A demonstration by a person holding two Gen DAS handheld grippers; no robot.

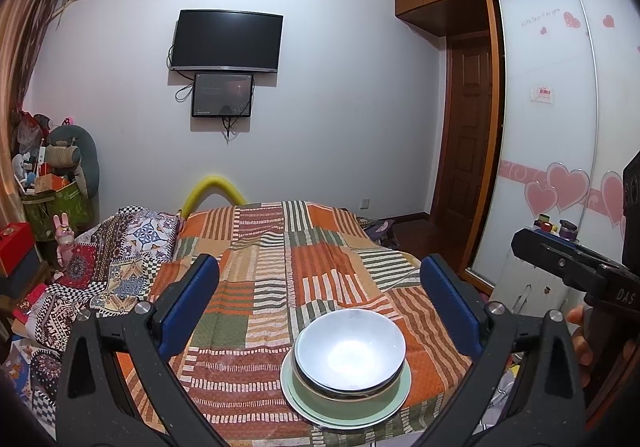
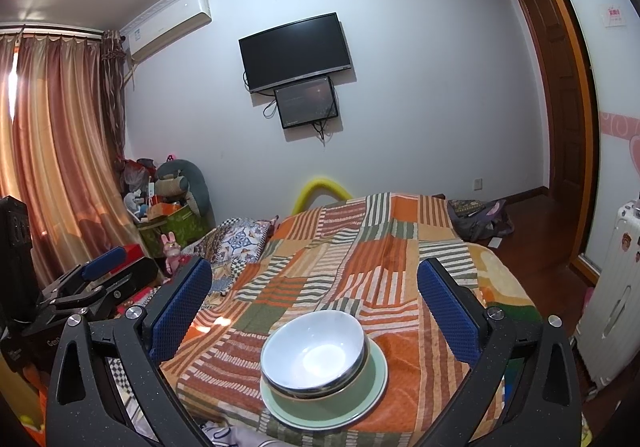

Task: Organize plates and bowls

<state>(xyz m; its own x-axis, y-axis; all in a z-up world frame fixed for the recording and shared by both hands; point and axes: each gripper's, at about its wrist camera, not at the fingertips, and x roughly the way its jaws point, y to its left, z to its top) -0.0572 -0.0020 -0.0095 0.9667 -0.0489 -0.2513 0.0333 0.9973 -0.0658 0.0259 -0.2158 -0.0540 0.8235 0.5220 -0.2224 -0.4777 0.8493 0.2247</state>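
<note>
Left wrist view: left gripper [image 1: 320, 287] hangs above the bed, jaws spread wide w/ nothing between the blue pads [image 1: 188, 303]. Below & slightly right of centre sits the stack: white bowl [image 1: 350, 353] nested in at least 1 more bowl w/ dark rim, on a green plate [image 1: 346, 403] that lies on another plate, pale edge just showing underneath. Stack rests on the striped patchwork bedspread [image 1: 280, 267] near the bed's near edge, closer to the right pad than the left, touching neither. Right gripper [image 1: 532, 243] pokes in from the right edge, held by a hand [image 1: 580, 343]; can't tell its jaw state here. TV [image 1: 228, 41] & small screen on far wall.

Right wrist view: right gripper [image 2: 316, 287] also over the bed, jaws released & wide apart, empty. Same stack sits low centre between the 2 pads, bowl [image 2: 314, 353] off-centre toward the left of the plate [image 2: 360, 399], tilted a bit. Left gripper [image 2: 100, 275] visible at left edge, low beside the bed. Suitcase [image 2: 616, 295] at right, curtain [image 2: 52, 151] at left.
</note>
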